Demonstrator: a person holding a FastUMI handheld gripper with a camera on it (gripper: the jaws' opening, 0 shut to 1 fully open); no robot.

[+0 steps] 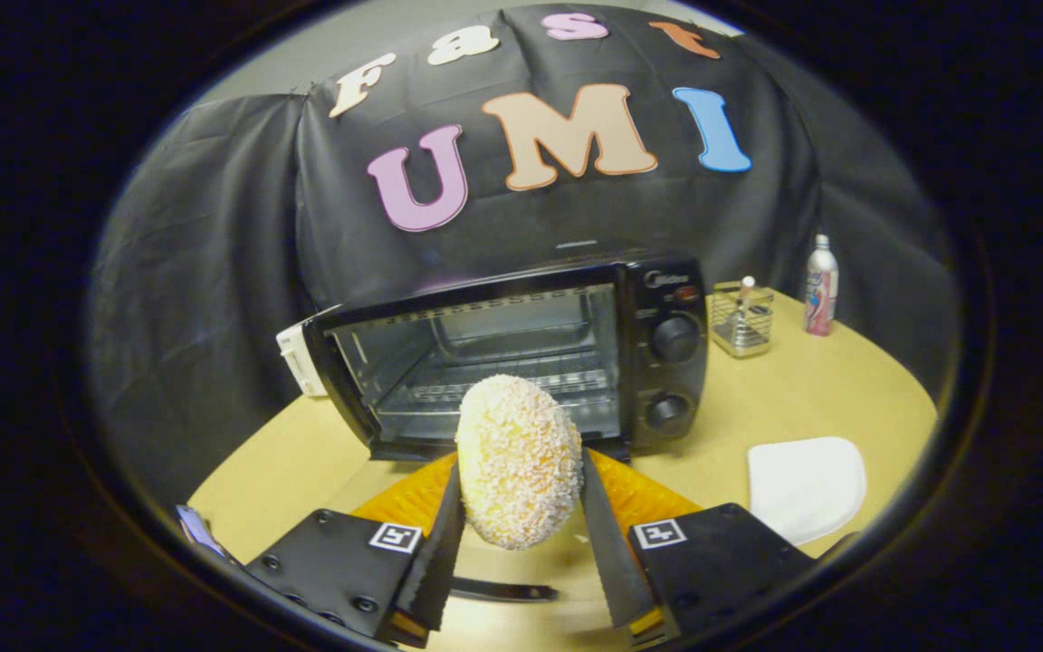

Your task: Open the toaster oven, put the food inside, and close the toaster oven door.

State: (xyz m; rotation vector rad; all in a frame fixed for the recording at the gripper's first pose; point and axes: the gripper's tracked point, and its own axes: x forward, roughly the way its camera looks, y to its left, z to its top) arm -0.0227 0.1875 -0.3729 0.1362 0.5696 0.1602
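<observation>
Food [518,462], a crumb-coated oval, sits at the frame's lower centre, clamped upright between the tool [521,521] fingers. Beyond it, mid-frame, the toaster oven [521,358] stands open on the desk [811,389]; its corner logo is probably unreadable.

The food [518,462], gripped between both fingers of the gripper [521,534], is showing a rough, crumb-coated crust. Behind it the toaster oven [521,358] is gleaming in glossy plastic with metal wire racks. The table [811,389] is looking smooth and matt.
</observation>
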